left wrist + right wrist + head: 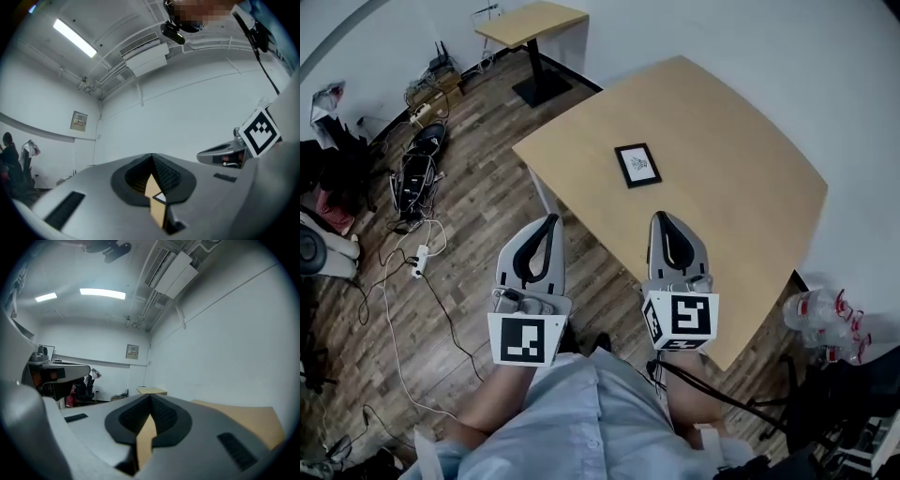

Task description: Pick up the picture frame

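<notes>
Head view: the picture frame (637, 165) lies flat on the tan surface (741, 159), long axis running away from the person. It sits just ahead of the right tongs (665, 219), the left tongs (550, 221) being farther off. Left gripper view: tips pressed together, nothing held; right gripper view: tips likewise together and empty, with the frame unseen.

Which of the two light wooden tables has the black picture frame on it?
The large light wooden table right before you; the black picture frame lies flat on it. The small black-pedestal table stands farther off.
</notes>
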The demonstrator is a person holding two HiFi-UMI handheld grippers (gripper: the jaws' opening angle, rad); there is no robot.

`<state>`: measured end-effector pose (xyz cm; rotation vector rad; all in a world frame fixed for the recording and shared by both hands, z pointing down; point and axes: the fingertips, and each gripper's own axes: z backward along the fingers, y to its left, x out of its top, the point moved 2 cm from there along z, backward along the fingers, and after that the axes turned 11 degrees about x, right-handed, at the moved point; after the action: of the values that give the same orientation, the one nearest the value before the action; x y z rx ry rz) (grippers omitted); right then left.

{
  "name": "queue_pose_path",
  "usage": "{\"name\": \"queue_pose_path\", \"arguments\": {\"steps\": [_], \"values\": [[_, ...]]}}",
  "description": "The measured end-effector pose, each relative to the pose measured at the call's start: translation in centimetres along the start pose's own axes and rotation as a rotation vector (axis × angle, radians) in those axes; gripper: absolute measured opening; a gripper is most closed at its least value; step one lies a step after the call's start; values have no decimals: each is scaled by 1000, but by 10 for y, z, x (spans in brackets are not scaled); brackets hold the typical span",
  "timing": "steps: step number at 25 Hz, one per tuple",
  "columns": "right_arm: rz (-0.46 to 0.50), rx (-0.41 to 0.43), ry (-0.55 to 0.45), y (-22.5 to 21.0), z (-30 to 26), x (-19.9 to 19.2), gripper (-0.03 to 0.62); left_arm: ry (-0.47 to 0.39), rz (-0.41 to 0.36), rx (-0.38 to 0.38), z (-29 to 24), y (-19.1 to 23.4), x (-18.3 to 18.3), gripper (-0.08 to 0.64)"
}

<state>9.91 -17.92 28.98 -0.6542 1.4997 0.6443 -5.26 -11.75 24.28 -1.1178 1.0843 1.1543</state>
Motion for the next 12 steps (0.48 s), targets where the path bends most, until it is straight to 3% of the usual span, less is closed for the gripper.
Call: {"name": "queue_pose_path", "arguments": {"steps": [5, 12], "values": [[-2, -11, 28, -2, -35, -11, 2, 21, 18, 8, -27, 25, -19, 2], [6, -57, 65, -21, -99, -18, 2, 32, 45, -38, -96, 56, -38, 2]]}}
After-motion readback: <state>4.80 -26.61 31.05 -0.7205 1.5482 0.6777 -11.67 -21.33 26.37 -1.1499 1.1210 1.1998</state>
